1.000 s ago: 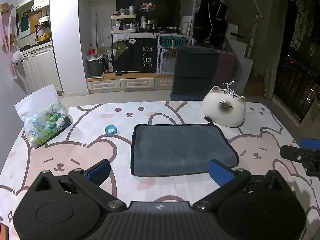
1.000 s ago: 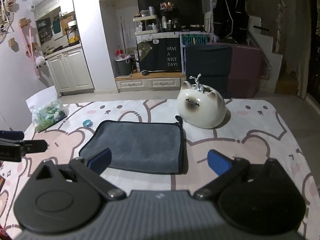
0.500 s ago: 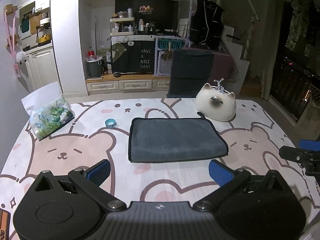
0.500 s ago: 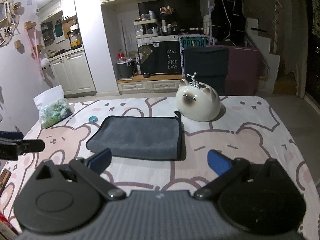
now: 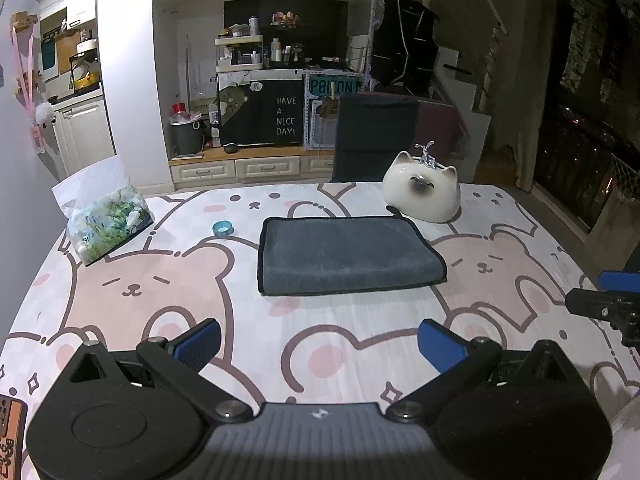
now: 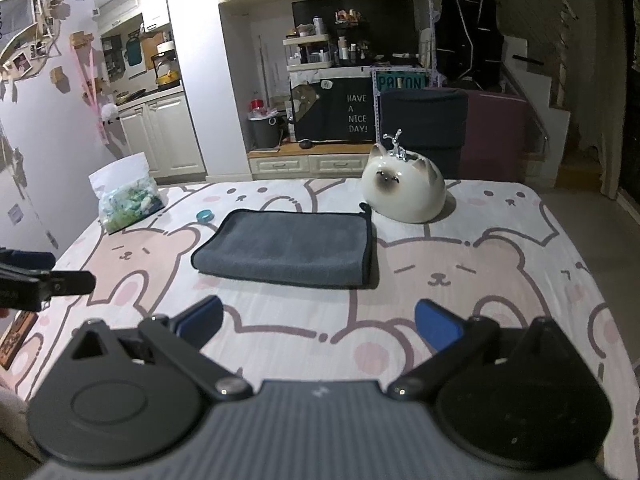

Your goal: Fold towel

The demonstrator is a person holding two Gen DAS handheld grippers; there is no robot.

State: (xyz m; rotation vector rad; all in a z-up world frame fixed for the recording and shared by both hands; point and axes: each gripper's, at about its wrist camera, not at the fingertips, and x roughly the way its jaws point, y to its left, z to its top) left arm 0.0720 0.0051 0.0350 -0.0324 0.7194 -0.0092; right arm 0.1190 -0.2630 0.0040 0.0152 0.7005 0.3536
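Observation:
A grey towel (image 5: 344, 254) with a dark border lies folded flat in the middle of the table; it also shows in the right wrist view (image 6: 288, 246). My left gripper (image 5: 320, 344) is open and empty, well short of the towel's near edge. My right gripper (image 6: 318, 326) is open and empty, also back from the towel. The right gripper's tip shows at the right edge of the left wrist view (image 5: 608, 304). The left gripper's tip shows at the left edge of the right wrist view (image 6: 44, 284).
A white ceramic cat (image 5: 422, 194) stands just behind the towel's far right corner. A small blue ring (image 5: 222, 229) and a plastic bag of green and white bits (image 5: 106, 220) lie at the left. The table wears a bear-print cloth (image 5: 160, 292). A dark chair (image 5: 374, 136) stands behind.
Both grippers have drawn back from the towel and risen, so the towel looks smaller and farther. The towel lies still and folded.

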